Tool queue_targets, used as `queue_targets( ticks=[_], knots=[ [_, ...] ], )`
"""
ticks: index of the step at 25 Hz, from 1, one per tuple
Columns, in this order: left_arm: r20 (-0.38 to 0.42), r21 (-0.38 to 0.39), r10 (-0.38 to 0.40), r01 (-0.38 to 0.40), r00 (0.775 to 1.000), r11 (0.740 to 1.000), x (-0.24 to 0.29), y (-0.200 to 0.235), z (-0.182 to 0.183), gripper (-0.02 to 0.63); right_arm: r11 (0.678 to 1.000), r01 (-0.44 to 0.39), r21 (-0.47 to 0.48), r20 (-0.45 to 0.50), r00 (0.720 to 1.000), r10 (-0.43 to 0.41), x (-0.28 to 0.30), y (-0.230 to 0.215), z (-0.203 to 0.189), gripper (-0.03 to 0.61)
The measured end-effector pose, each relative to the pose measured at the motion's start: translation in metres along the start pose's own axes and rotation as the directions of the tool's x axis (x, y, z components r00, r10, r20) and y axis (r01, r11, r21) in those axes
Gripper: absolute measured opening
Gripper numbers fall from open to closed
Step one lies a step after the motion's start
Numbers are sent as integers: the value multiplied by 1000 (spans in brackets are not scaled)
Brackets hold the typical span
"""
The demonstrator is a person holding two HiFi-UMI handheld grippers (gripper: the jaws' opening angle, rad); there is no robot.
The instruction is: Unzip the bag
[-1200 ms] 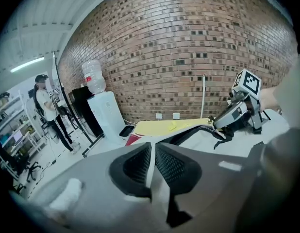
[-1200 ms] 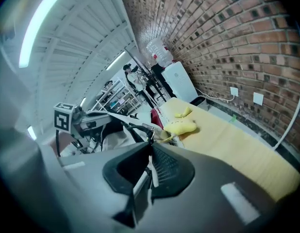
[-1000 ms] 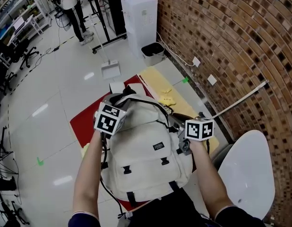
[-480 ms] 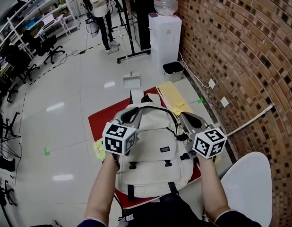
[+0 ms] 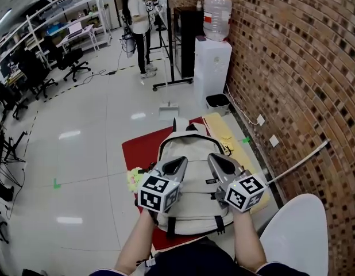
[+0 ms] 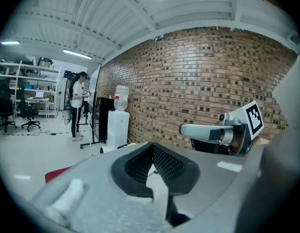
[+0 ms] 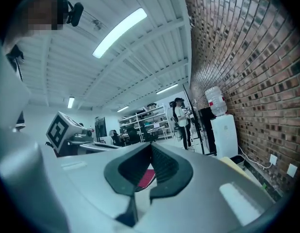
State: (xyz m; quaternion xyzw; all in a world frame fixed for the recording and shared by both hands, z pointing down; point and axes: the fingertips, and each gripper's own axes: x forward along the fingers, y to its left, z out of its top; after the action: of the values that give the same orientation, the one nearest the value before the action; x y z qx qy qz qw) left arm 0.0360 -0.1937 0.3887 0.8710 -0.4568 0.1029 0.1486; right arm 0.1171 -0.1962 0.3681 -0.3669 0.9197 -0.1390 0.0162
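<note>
A cream canvas backpack with black straps and buckles [image 5: 192, 154] lies front side up on a red floor mat [image 5: 140, 149]. Its top handle points away from the person and its bottom edge is close to the person's lap. Whether its zip is open cannot be made out. Both tools are held over the lower half of the backpack, side by side and pointing forward. The head view does not show whether either one touches the fabric. The left gripper [image 5: 181, 162] has its grey jaws pressed together at the tips with nothing between them, and its own view shows the same closed pair [image 6: 152, 148] aimed at the room. The right gripper [image 5: 214, 158] is likewise pinched closed and empty. In its own view [image 7: 151, 148] a patch of the red mat shows through the gap beneath the meeting tips. Each tool appears in the other's camera, the right one beside the brick wall [image 6: 223, 132] and the left one with its marker cube [image 7: 72, 132]. A brown brick wall [image 5: 292, 68] runs along the right side. Against it stand a white water dispenser with a clear bottle on top [image 5: 213, 68] and a small black bin [image 5: 217, 102]. A flat yellow board [image 5: 223, 132] lies just beside the mat. A white round seat [image 5: 298, 234] is near the person's right arm, and a person in a white top [image 5: 137, 25] stands well away across the floor.
</note>
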Motion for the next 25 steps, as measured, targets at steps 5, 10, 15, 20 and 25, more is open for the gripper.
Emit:
queue_targets(
  ticks=[5, 10, 15, 20, 25],
  knots=[
    [17, 25, -11, 10, 1000, 1000, -25, -7, -5, 3, 999, -18, -48, -14, 1000, 18, -2, 39, -12, 6],
    [34, 23, -21, 20, 999, 1000, -37, -13, -13, 3, 994, -29, -106, -45, 999, 25, -1, 61, -16, 6],
    [50, 15, -45, 44, 998, 999, -41, -21, -6, 3, 993, -12, -119, -46, 999, 6, -4, 66, -15, 6],
    [43, 38, -54, 52, 998, 998, -46, -20, -9, 3, 992, 3, -124, -41, 999, -9, -5, 73, -11, 6],
    [50, 36, -61, 59, 997, 998, -50, -21, -8, 3, 992, 0, -128, -41, 999, -5, -4, 79, -14, 6]
  ],
)
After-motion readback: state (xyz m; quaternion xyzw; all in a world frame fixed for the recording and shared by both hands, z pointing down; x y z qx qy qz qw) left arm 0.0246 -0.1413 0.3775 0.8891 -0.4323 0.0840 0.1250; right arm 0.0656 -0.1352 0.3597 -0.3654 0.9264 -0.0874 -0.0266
